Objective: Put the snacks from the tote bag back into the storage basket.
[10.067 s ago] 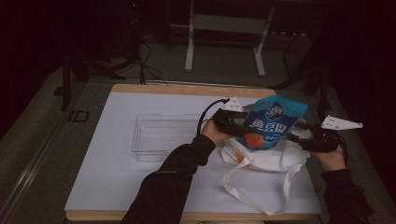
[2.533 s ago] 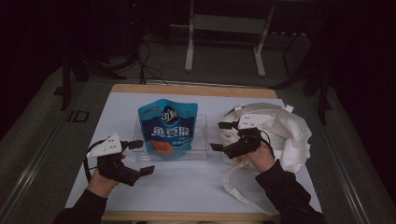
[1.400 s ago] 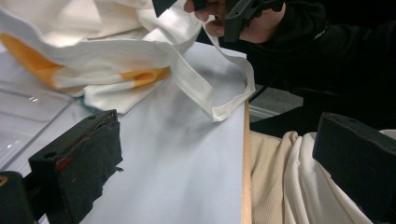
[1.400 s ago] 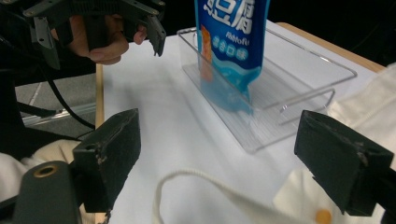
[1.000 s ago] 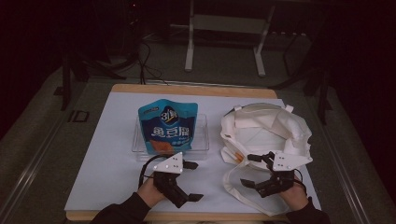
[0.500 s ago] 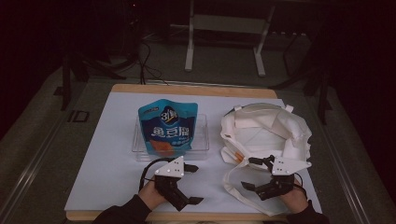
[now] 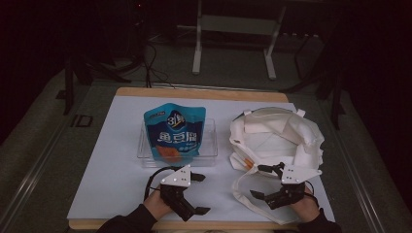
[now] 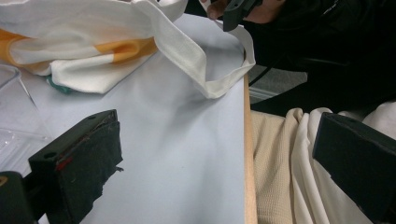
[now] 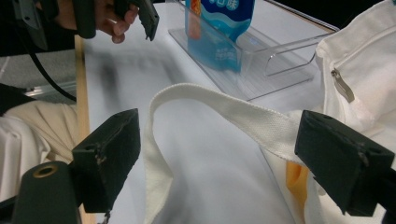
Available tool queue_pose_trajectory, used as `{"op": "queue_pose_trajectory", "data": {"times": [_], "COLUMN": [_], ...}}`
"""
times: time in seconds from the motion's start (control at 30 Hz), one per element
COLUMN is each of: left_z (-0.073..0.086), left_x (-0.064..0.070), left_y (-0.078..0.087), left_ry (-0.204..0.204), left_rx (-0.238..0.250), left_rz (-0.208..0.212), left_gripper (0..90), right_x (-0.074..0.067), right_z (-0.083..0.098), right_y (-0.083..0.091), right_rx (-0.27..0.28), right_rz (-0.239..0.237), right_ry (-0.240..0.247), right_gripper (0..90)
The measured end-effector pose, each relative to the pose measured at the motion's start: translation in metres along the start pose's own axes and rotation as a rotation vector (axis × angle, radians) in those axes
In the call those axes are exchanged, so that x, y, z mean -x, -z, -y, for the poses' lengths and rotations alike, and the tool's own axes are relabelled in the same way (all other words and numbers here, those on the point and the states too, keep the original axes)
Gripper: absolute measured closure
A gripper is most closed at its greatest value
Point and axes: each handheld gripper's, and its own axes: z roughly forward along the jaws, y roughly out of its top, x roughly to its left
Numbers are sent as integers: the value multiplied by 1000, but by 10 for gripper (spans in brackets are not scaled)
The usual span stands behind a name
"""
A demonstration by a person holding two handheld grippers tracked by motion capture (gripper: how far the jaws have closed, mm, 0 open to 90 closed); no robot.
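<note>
Since both grippers' jaws stand apart and empty, we judge the right gripper could snag the strap at six o'clock of the tote bag.

The left tongs gape wide over the surface's wooden near edge. Beyond them a white cloth bag lies crumpled, its strap looping to that edge.

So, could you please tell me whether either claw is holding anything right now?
Nothing is held: the left claw and right claw both stand open, empty.
</note>
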Motion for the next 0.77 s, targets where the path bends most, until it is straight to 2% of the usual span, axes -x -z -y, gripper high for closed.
{"op": "queue_pose_trajectory", "data": {"times": [0.77], "left_z": [2], "left_x": [2], "left_y": [-2], "left_ry": [2], "left_rx": [0], "left_rz": [8], "left_gripper": [16], "right_x": [-1], "right_z": [1], "right_y": [-2], "right_rx": [11], "right_rz": [-11], "right_ry": [4], "right_gripper": [142]}}
